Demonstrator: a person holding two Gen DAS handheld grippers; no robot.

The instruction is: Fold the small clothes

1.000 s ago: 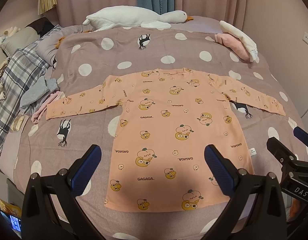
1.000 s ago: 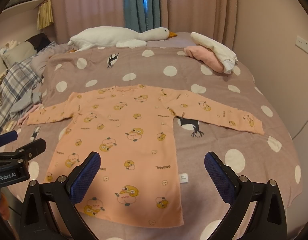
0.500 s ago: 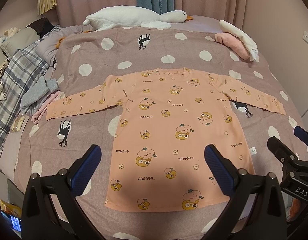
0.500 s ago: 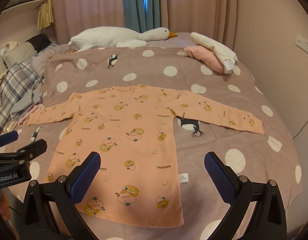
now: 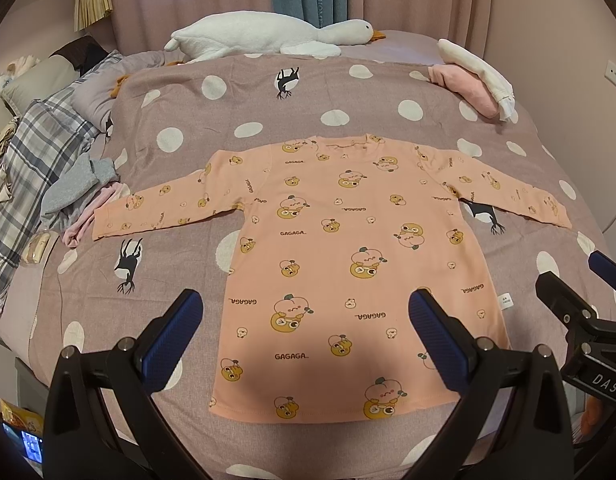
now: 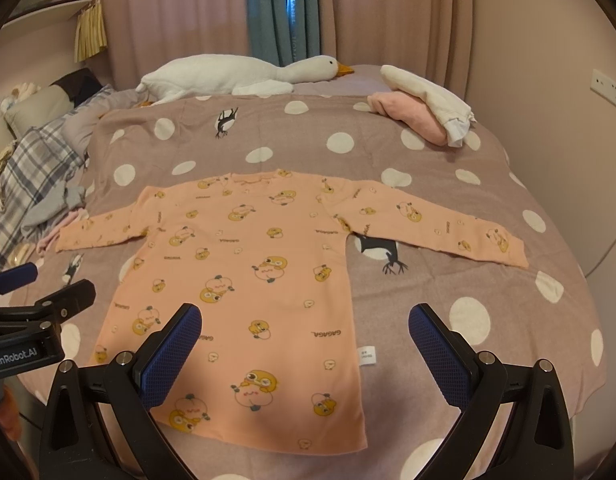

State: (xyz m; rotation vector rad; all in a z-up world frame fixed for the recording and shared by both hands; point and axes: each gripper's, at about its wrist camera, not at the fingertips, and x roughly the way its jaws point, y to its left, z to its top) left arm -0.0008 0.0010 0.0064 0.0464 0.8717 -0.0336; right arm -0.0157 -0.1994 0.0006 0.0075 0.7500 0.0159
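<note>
- the shirt (image 5: 348, 264) lies flat at the middle of the bedspread (image 5: 308, 96), hem at 6 o'clock, neck at 12, sleeves out toward 9 and 3.
- the goose toy (image 5: 267, 38) lies across the far edge at 12 o'clock.
- folded clothes (image 5: 476, 80) sit at 2 o'clock.
- a checked blanket (image 5: 35, 152) and a small heap of clothes (image 5: 79, 184) lie at 9 o'clock, touching the sleeve end.
- the left gripper (image 5: 303, 332) hangs over the hem at 6 o'clock; the right gripper (image 6: 303, 336) over the hem's 3 o'clock corner.
</note>
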